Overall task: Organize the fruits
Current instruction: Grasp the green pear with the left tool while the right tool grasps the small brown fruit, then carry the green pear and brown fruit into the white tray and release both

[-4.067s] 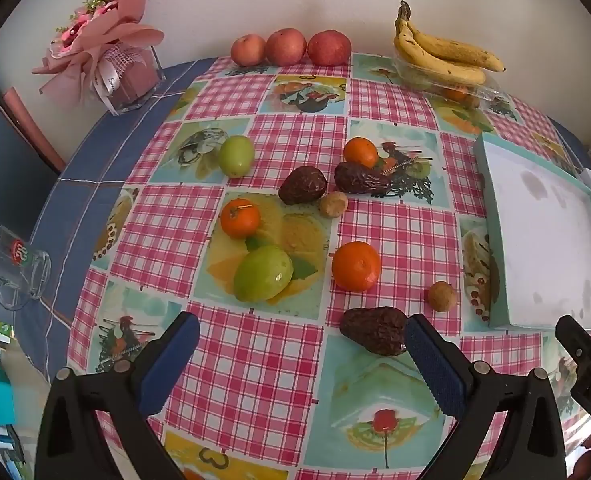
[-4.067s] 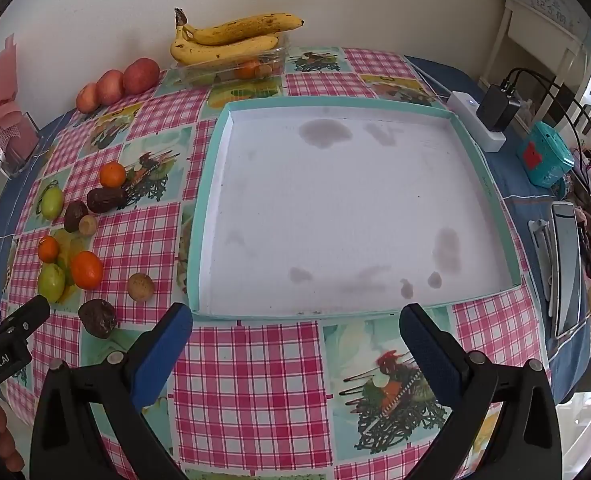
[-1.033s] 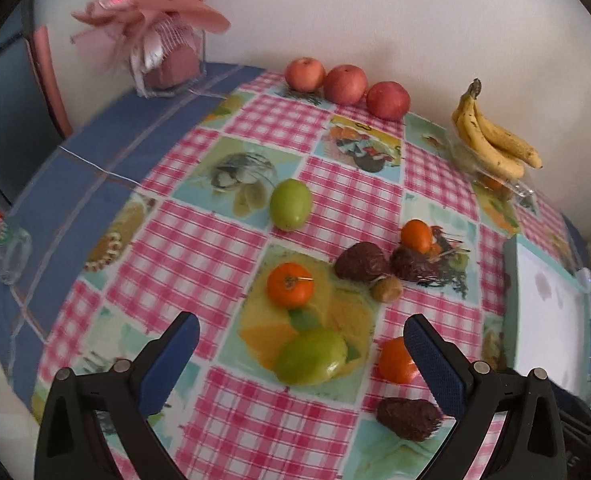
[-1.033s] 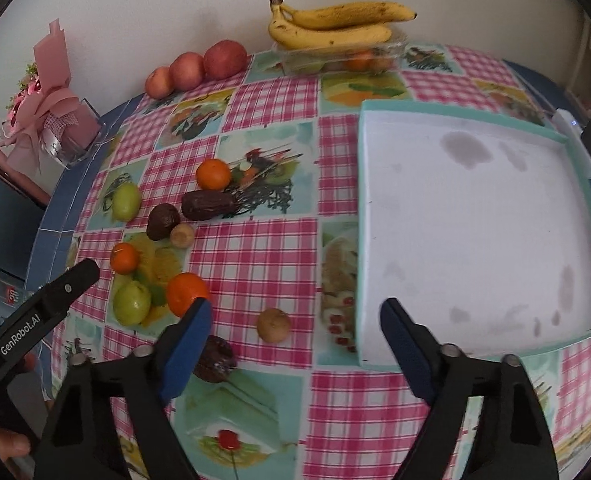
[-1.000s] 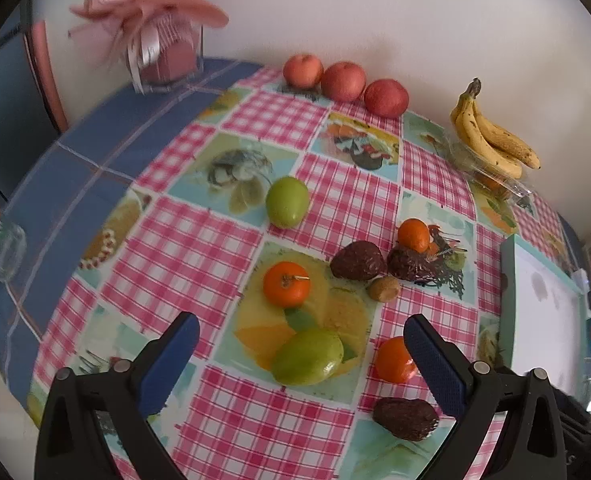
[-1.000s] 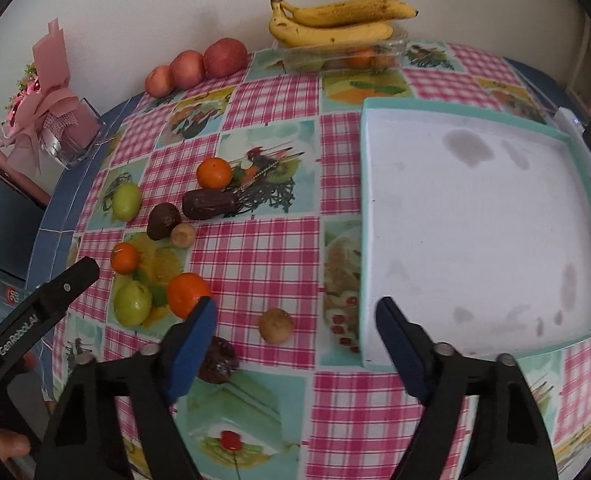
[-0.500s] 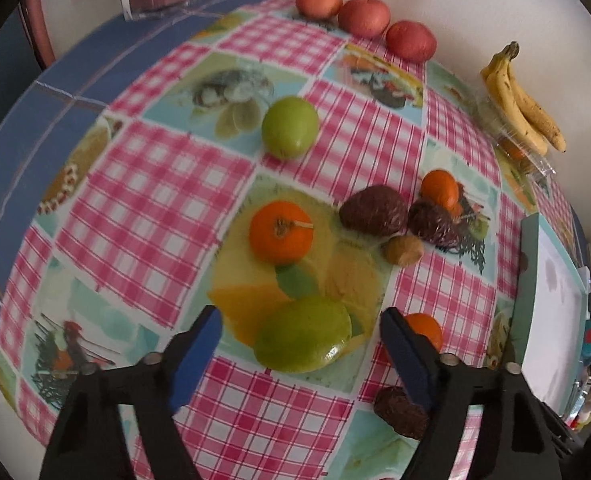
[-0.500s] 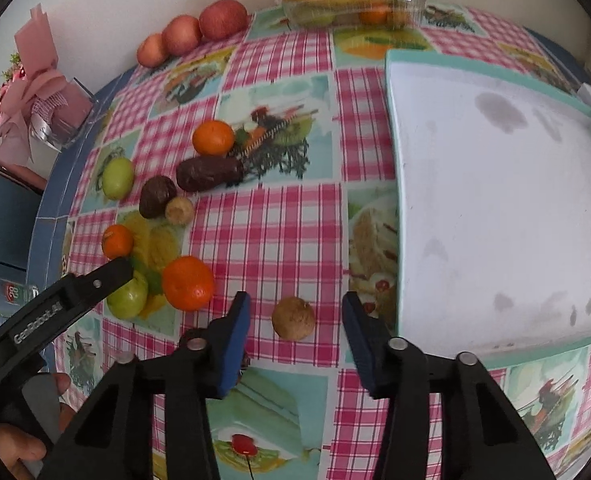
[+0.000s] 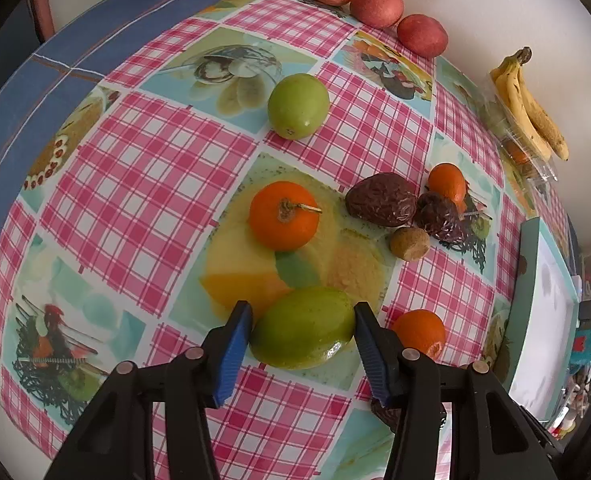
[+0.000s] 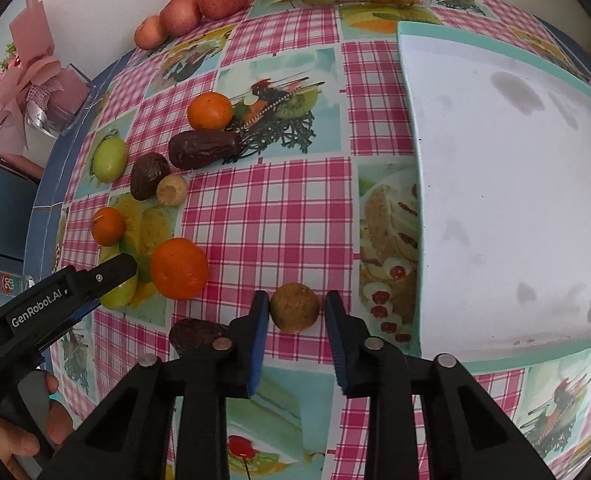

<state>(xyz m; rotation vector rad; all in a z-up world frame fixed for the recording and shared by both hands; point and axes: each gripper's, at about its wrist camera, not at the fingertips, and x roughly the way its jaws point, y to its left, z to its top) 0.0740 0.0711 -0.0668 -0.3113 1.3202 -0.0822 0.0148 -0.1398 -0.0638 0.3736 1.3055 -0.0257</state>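
1. On the counter point(image 9: 143, 168), an oilcloth of pink-and-white check alternated with printed food panels; a blue border ran along its far left edge and a pale plain wall stood behind.
2. Left tongs point(image 9: 301, 334) were open and straddled the green fruit point(image 9: 303, 332), its long axis running across between the blue pads. Left pad looked in contact or nearly so; right pad just beside the skin. Fruit rested on the cloth; skin smooth, glossy, oval.
3. Right tongs point(image 10: 297, 322) were open around the small brown fruit point(image 10: 294, 307), round and matt with a rough skin. Left pad close against it, a narrow gap on the right.
4. Nearby: a large orange point(image 10: 179, 269) near the brown fruit's left, a dark wrinkled fruit point(image 10: 193, 338) partly hidden behind the right tongs' left finger.
5. A white tray point(image 10: 495, 208) with a teal rim lay right of the brown fruit, stained grey in patches.
6. Against the wall: three red apples point(image 9: 375, 6) in a row, and bananas point(image 9: 531, 108) atop a clear plastic box.
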